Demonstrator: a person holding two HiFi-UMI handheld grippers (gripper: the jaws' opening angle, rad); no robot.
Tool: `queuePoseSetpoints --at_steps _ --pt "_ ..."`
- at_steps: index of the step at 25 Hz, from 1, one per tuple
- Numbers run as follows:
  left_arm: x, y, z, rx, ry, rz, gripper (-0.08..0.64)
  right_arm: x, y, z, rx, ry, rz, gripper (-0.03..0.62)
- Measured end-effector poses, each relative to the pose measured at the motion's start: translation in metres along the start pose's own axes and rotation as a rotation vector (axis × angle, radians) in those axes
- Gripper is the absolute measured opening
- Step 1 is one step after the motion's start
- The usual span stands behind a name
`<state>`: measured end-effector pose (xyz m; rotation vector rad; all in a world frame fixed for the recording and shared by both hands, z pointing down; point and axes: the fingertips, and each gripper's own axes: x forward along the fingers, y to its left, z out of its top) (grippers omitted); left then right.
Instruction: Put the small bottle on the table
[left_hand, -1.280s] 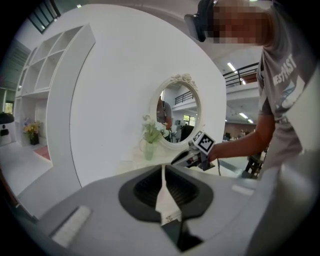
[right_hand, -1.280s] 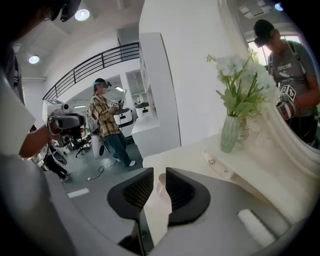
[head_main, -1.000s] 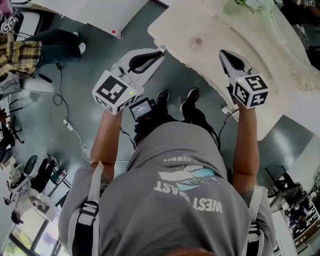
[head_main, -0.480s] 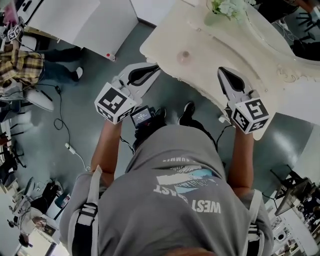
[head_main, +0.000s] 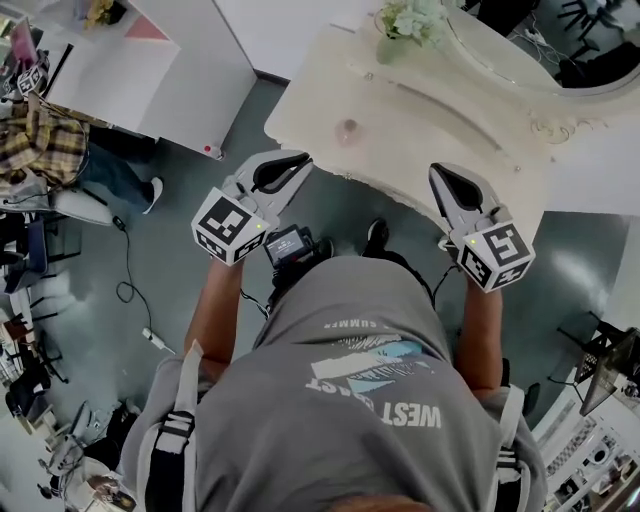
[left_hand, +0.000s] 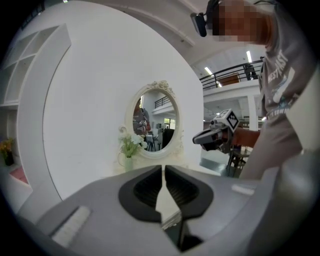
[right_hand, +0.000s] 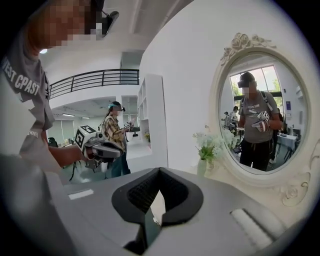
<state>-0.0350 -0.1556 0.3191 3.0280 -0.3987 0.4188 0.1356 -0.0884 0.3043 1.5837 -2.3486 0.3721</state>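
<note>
The small bottle (head_main: 347, 130), a little pinkish translucent thing, stands upright on the cream dressing table (head_main: 450, 110) near its left front corner. My left gripper (head_main: 303, 157) hovers off the table's edge just in front of the bottle and to its left, over the floor. Its jaws are shut with nothing between them (left_hand: 163, 168). My right gripper (head_main: 437, 170) is held at the table's front edge, to the right of the bottle. It is also shut and empty (right_hand: 159, 171). Neither gripper touches the bottle.
A vase of white flowers (head_main: 400, 25) stands at the back of the table beside an oval mirror (right_hand: 260, 125). A white cabinet (head_main: 150, 60) stands to the left. A person in a plaid shirt (head_main: 40, 130) is at the far left. Cables (head_main: 130, 290) lie on the floor.
Both grippers have come up, the right one more. The view has swung, so the table and bottle sit lower and further left. Both jaws stayed shut.
</note>
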Motion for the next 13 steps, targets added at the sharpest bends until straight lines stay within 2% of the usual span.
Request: queuePoseSetpoints --at_steps 13 --pt "0.007 -0.020 0.010 0.041 -0.001 -0.068 0.020 -0.031 0.003 -0.009 0.039 -0.015 -0.071 0.001"
